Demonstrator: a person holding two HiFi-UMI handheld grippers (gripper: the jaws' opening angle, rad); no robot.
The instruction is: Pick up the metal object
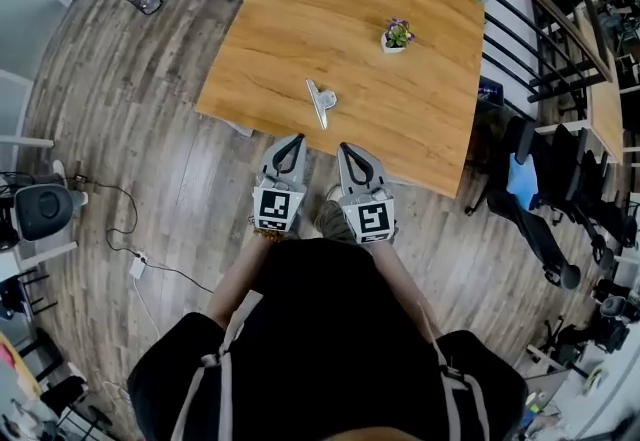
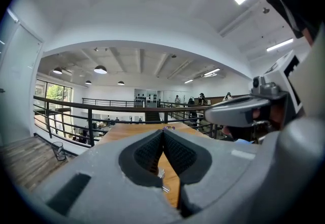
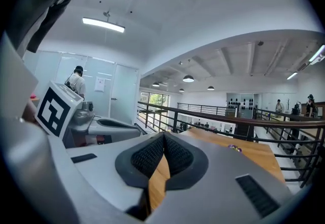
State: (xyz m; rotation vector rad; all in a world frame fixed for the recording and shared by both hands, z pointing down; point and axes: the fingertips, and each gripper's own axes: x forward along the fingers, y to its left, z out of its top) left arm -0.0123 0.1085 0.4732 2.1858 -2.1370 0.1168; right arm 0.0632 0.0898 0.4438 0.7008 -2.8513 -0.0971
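One small white pot (image 1: pixel 394 46) holds a green plant (image 1: pixel 399 31) with purple flowers; it stands well ahead of both pairs of jaws, off to their right. One shiny metal clip (image 1: pixel 320 101), long and thin with a rounded handle, lies flat on the square wooden table (image 1: pixel 290 19), a little ahead of the left gripper (image 1: pixel 295 141) and apart from its tips. There are two grey grippers with ribbed black pads (image 2: pixel 175 153). The left gripper's jaws are pressed together on nothing, and so are the jaws of the right gripper (image 1: pixel 346 148).
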